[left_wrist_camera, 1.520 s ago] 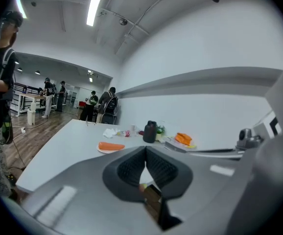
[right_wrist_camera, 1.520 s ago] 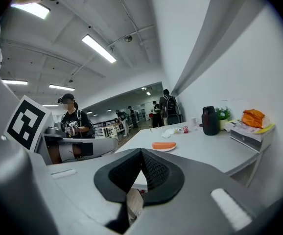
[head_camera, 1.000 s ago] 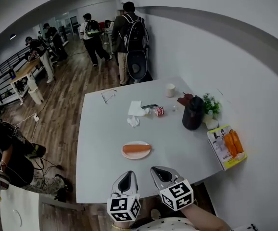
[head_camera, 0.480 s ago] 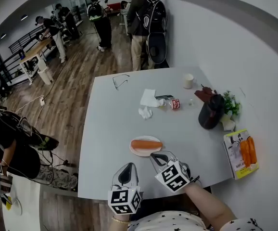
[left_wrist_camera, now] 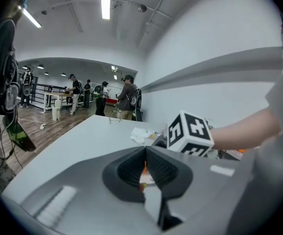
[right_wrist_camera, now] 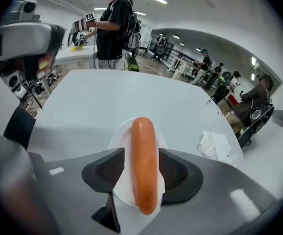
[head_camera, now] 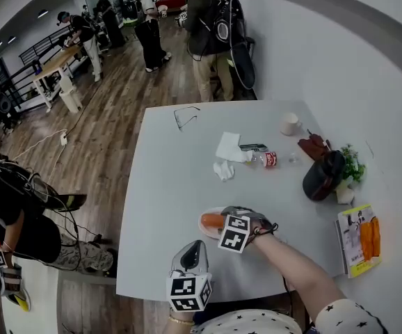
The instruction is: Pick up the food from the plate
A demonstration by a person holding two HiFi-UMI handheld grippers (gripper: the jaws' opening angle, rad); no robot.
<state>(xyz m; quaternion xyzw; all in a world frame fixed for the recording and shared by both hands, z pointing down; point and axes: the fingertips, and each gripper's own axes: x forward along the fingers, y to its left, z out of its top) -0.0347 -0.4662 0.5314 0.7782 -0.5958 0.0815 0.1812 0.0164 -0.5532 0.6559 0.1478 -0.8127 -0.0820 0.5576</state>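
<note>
An orange sausage (right_wrist_camera: 144, 165) lies lengthwise on a small white plate (right_wrist_camera: 119, 133) on the white table. My right gripper (right_wrist_camera: 142, 173) straddles it, one dark pad on each side, and the jaws are opening. A sliver of plate shows between the left pad and the sausage. In the head view the right gripper (head_camera: 223, 216) reaches over the plate (head_camera: 204, 226), hiding most of the sausage (head_camera: 211, 220). My left gripper (head_camera: 193, 248) hangs near the table's front edge, short of the plate, its jaws shut (left_wrist_camera: 145, 164) with nothing in them.
Beyond the plate lie a crumpled tissue (head_camera: 223, 170), a napkin (head_camera: 229, 147), a small bottle (head_camera: 263, 158) and glasses (head_camera: 186, 117). To the right stand a cup (head_camera: 289, 123), a black jug (head_camera: 323, 176), a plant (head_camera: 352, 164) and a food packet (head_camera: 359, 239). People stand behind the table.
My right gripper has moved forward from the table's front edge to the plate and now has its jaws apart around the sausage. The left gripper stays near the front edge.
</note>
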